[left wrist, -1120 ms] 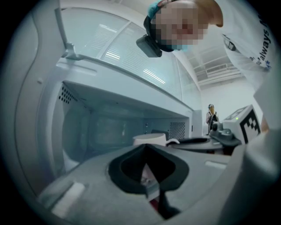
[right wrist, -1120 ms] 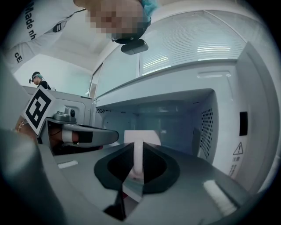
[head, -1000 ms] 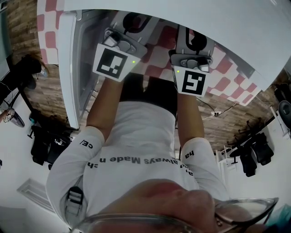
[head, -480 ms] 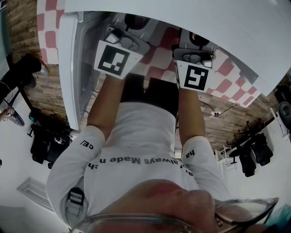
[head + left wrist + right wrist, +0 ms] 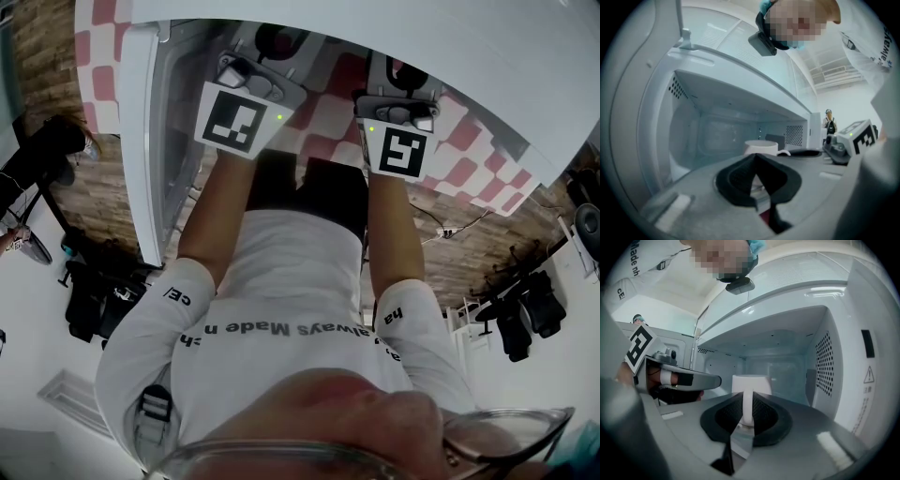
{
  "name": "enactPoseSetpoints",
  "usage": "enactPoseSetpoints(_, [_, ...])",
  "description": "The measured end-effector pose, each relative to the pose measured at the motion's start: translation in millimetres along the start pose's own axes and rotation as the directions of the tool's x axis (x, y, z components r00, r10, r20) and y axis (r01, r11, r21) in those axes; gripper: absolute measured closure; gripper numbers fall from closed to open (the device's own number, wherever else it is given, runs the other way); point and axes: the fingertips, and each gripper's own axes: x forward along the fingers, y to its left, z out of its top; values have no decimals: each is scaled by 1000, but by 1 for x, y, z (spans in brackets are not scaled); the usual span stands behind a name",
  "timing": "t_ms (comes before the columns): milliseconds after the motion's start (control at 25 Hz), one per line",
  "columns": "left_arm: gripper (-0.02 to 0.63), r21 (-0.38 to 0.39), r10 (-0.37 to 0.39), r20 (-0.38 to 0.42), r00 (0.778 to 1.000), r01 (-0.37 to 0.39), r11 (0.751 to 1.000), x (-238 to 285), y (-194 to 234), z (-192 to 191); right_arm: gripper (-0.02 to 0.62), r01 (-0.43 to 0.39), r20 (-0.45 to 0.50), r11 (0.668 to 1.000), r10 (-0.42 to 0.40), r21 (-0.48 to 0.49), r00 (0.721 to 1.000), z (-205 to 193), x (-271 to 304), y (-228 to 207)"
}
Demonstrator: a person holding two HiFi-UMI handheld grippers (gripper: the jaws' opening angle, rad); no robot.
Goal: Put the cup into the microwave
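A white cup (image 5: 751, 383) stands inside the open white microwave (image 5: 843, 357), its handle turned toward me. My right gripper (image 5: 747, 405) reaches into the opening, and its dark pads (image 5: 766, 414) are closed on the cup's handle. In the left gripper view the same cup (image 5: 761, 146) shows just beyond my left gripper (image 5: 755, 161), whose jaws meet with nothing between them. The right gripper (image 5: 843, 143) comes in from the right there, up to the cup's handle. In the head view both marker cubes, left (image 5: 236, 118) and right (image 5: 403, 153), sit at the microwave front.
The microwave door (image 5: 141, 141) is swung open at the left. The perforated right inner wall (image 5: 824, 366) is close beside the cup. A red-and-white checked cloth (image 5: 323, 117) covers the surface below. Another person (image 5: 828, 124) stands far off in the room.
Both grippers have edged forward toward the microwave opening, the right one more. Over the last half second they have hardly shifted.
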Motion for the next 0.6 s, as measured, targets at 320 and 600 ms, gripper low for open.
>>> enactPoseSetpoints(320, [601, 4, 8, -5, 1000, -8, 1000, -7, -2, 6, 551, -1, -64, 1000, 2, 9, 998, -10, -6, -2])
enactPoseSetpoints(600, [601, -34, 14, -10, 1000, -14, 999, -14, -10, 10, 491, 8, -94, 999, -3, 43, 996, -6, -13, -2])
